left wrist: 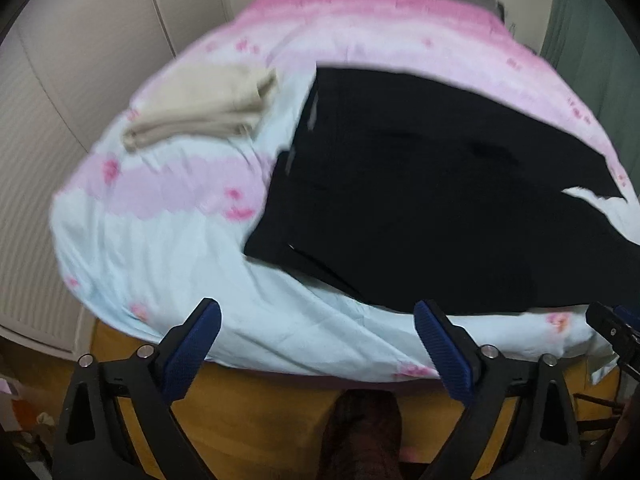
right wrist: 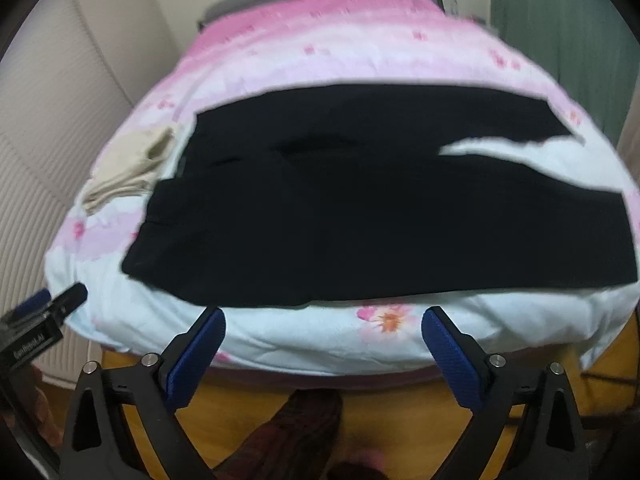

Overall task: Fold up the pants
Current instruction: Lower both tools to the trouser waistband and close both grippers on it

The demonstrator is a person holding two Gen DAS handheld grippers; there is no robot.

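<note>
While tongs [right wrist: 323,316] gape, black pants [right wrist: 360,208] flat

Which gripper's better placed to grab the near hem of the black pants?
Probably right. The right gripper sits open directly below the black pants' near edge. The left gripper, also open, faces mostly bare duvet, with the pants off to its right.
</note>
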